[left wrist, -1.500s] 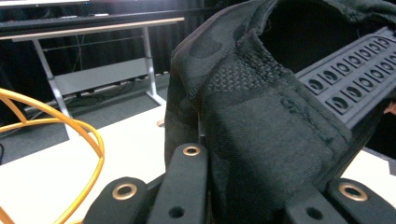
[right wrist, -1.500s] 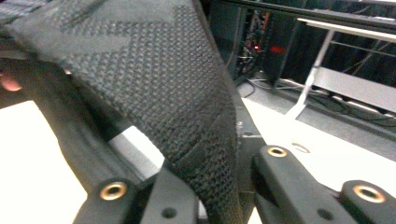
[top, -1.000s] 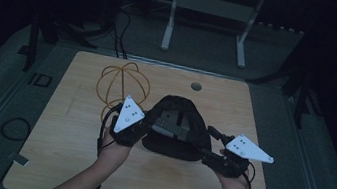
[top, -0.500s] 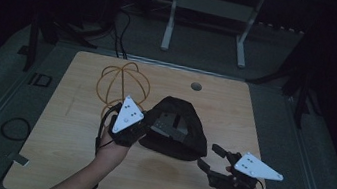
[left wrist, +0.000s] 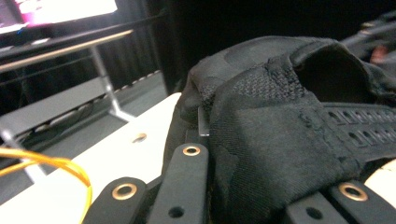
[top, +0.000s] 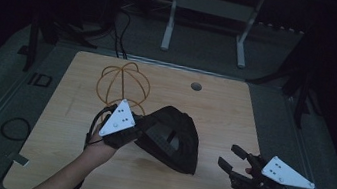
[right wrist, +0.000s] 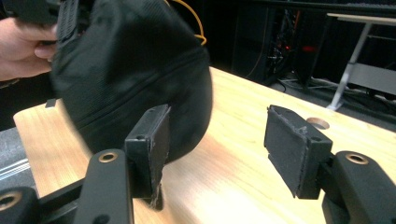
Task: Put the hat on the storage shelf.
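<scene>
Cap: a black cap (top: 170, 137) is sitting near the middle of the wooden table (top: 215, 106), tipped up on the left gripper's side, its open underside and adjuster strap facing the high camera.
Cap, close up: in the left gripper view the cap (left wrist: 280, 121) is showing mesh fabric and a strap with rows of holes.
Left gripper: the left gripper (top: 136, 132) is clamping the cap's edge, its 2 jaws closed tight on the fabric, with the grey three-cornered plate on top facing up.
Left hand: the person's left hand (top: 98, 144) is holding that gripper from the near edge of the table.
Right gripper: the right gripper (top: 231, 159) is hovering over the table's near right part, well apart from the cap, its jaws parted and having just been closing a little, with nothing between them.
Right gripper's pads: in the right gripper view the 2 pads (right wrist: 292, 147) are standing apart above bare wood, the cap (right wrist: 135, 70) lying beyond them.
Wire frame: an orange wire frame (top: 124, 84) is standing on the table behind the left gripper.
Table hole: a round cable hole (top: 196, 86) is lying toward the far edge.
</scene>
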A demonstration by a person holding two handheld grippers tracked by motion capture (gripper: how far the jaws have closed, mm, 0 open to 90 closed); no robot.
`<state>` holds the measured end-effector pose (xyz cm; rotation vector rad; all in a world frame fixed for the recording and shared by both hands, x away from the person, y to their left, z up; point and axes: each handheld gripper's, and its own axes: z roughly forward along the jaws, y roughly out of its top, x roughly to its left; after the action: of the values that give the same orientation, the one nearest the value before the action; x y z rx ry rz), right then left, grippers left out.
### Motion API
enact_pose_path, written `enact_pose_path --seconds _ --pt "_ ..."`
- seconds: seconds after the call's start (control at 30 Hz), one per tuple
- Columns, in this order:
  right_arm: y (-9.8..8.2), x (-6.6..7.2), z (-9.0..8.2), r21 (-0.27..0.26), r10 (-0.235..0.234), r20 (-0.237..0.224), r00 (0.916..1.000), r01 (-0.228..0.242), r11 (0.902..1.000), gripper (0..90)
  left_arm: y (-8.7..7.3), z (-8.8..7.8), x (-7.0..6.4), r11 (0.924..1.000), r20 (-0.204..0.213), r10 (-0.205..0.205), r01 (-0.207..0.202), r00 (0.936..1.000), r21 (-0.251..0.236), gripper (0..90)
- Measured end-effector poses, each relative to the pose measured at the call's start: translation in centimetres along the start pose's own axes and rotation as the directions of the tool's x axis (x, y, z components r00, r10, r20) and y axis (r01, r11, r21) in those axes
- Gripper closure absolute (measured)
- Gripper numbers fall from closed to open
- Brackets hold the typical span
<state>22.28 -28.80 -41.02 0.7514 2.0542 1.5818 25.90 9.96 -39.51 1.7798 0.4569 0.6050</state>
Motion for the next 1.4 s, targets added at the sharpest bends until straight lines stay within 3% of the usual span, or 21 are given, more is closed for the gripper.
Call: enact_pose_path --seconds 0.07,0.1,0.13,0.2,0.37,0.5,0.6,0.67,0.73,0.83,0.87,0.9,0.93,1.0,1.07,1.17,1.2,1.27,1.3,1.33,1.4 --pt "0.3 0.0 0.1 0.002 -0.008 -0.005 1.0 0.008 1.0 40.5 -0.1 -0.1 0.0 0.9999 0.009 0.01 -0.01 0.9999 -0.004 89.4" --pt "0.4 0.0 0.2 0.002 -0.014 -0.009 0.9999 0.014 0.9999 40.9 -0.2 -0.3 0.1 0.9997 0.036 0.025 -0.025 0.999 -0.005 89.4" --pt "0.9 0.1 0.6 0.004 -0.021 -0.04 0.999 0.022 0.9998 41.4 -0.3 -0.4 0.1 0.9991 0.044 0.041 -0.04 0.9982 -0.011 89.4" --pt "1.2 0.4 1.1 0.012 -0.041 -0.058 0.9975 0.042 0.9991 42.0 -0.4 -0.6 0.1 0.9983 0.075 0.057 -0.056 0.9955 -0.014 89.4" --pt "1.9 1.3 2.5 0.03 -0.087 -0.136 0.9869 0.092 0.9953 42.1 -0.8 -1.3 0.3 0.9941 0.153 0.108 -0.105 0.9824 -0.026 89.4" --pt "2.3 2.2 3.6 0.036 -0.117 -0.21 0.9706 0.127 0.9912 42.1 -0.9 -1.8 0.4 0.9919 0.219 0.126 -0.118 0.9676 -0.045 89.4" --pt "2.6 2.9 4.1 0.038 -0.144 -0.246 0.9584 0.158 0.9867 42.3 -0.8 -2.1 0.5 0.99 0.266 0.137 -0.124 0.9542 -0.066 89.4" --pt "2.9 3.2 4.4 0.033 -0.162 -0.273 0.9483 0.177 0.9836 42.5 -0.7 -2.3 0.6 0.9884 0.307 0.146 -0.125 0.9406 -0.087 89.4" --pt "3.2 3.4 4.6 0.039 -0.179 -0.286 0.9414 0.198 0.9793 42.7 -0.5 -2.5 0.6 0.9855 0.349 0.164 -0.138 0.9225 -0.098 89.4" --pt "3.6 3.7 5.0 0.032 -0.201 -0.321 0.9256 0.222 0.9745 42.7 -0.3 -2.6 0.5 0.9813 0.389 0.186 -0.151 0.9023 -0.119 89.3" --pt "3.6 3.7 5.0 0.032 -0.201 -0.321 0.9256 0.222 0.9745 42.7 -0.3 -2.6 0.5 0.9813 0.389 0.186 -0.151 0.9023 -0.119 89.3" --pt "3.7 3.9 5.0 0.023 -0.214 -0.342 0.915 0.236 0.9715 42.8 -0.2 -2.5 0.4 0.9798 0.404 0.193 -0.154 0.8941 -0.127 89.3" --pt "3.9 4.3 5.2 0.024 -0.234 -0.368 0.8999 0.26 0.9653 43.2 -0.2 -2.5 0.3 0.9792 0.408 0.195 -0.153 0.8918 -0.133 89.3" --pt "4.0 4.6 5.4 0.007 -0.257 -0.39 0.8843 0.281 0.9596 46.4 -0.2 -2.4 0.2 0.9759 0.423 0.208 -0.157 0.8818 -0.152 89.3" --pt "4.1 4.9 5.4 -0.006 -0.266 -0.414 0.8703 0.29 0.957 51.9 -0.1 -2.3 0.2 0.9765 0.432 0.205 -0.153 0.8786 -0.152 89.3" --pt "4.4 5.0 5.3 -0.028 -0.274 -0.426 0.862 0.29 0.9565 59.1 0.0 -2.2 0.2 0.9761 0.434 0.203 -0.146 0.8779 -0.161 89.3" --pt "4.5 5.1 5.3 -0.03 -0.277 -0.43 0.8592 0.293 0.9558 64.2 0.0 -2.2 0.3 0.9764 0.428 0.199 -0.142 0.8816 -0.163 89.3" --pt "4.6 5.2 5.3 -0.036 -0.289 -0.436 0.8526 0.304 0.952 68.6 0.0 -2.2 0.3 0.9761 0.432 0.198 -0.137 0.8799 -0.169 89.3" --pt "4.7 5.2 5.4 -0.032 -0.285 -0.446 0.8485 0.303 0.9524 72.8 0.0 -2.1 0.4 0.9777 0.431 0.189 -0.128 0.8824 -0.166 89.3" --pt "4.7 5.3 5.4 -0.032 -0.283 -0.447 0.8488 0.301 0.9531 76.3 0.0 -2.1 0.4 0.9779 0.432 0.187 -0.125 0.8826 -0.168 89.3" --pt "4.7 5.3 5.5 -0.021 -0.267 -0.44 0.8573 0.288 0.9574 85.5 0.0 -2.0 0.5 0.9796 0.428 0.178 -0.118 0.8861 -0.162 89.2"
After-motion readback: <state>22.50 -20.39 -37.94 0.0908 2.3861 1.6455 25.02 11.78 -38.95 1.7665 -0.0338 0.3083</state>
